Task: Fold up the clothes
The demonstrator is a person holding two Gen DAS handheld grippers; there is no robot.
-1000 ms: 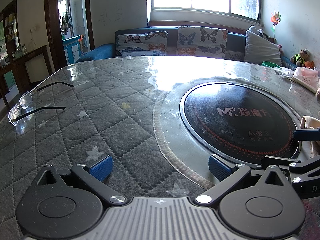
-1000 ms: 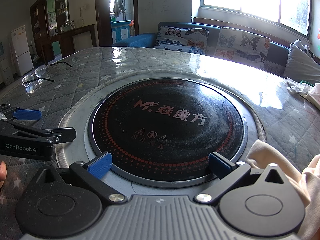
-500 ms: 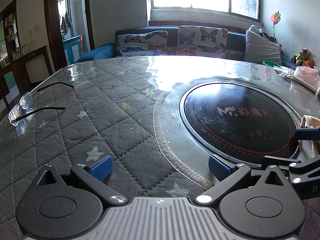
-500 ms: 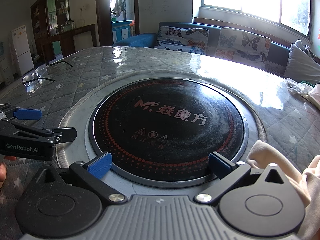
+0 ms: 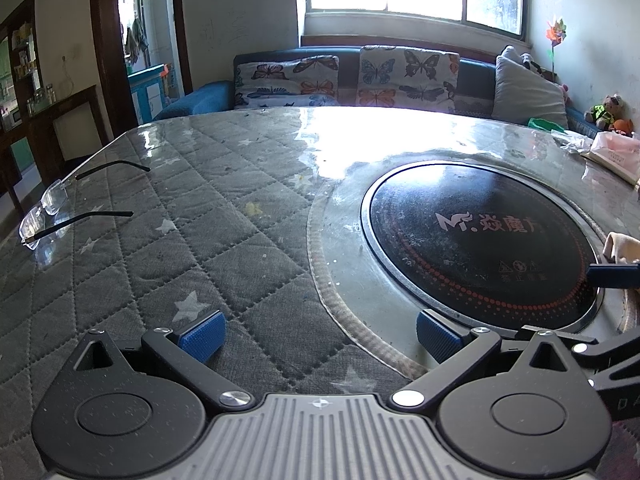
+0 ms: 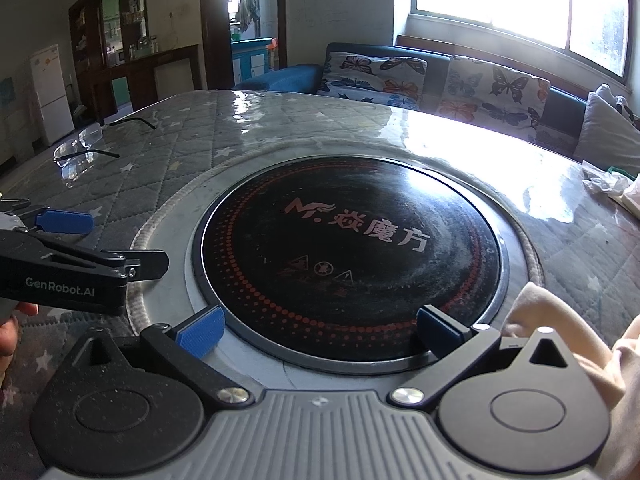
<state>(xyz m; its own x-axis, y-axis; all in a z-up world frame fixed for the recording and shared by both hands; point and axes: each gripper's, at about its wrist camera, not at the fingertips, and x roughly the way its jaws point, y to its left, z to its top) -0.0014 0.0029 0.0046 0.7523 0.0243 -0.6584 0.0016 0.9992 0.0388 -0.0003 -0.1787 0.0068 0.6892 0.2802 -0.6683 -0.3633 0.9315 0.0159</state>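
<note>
A cream-coloured garment (image 6: 560,320) lies bunched at the right edge of the table, just right of my right gripper; a corner of it shows in the left wrist view (image 5: 620,246). My right gripper (image 6: 318,330) is open and empty, low over the near rim of the black round cooktop (image 6: 348,256). My left gripper (image 5: 318,334) is open and empty over the grey quilted table cover (image 5: 180,240), left of the cooktop (image 5: 480,240). Each gripper shows at the side of the other's view.
A pair of rimless glasses (image 5: 52,208) lies at the table's left edge, also in the right wrist view (image 6: 84,146). A pink packet (image 5: 612,156) and crumpled plastic sit at the far right. A sofa with butterfly cushions (image 5: 348,80) stands behind the table.
</note>
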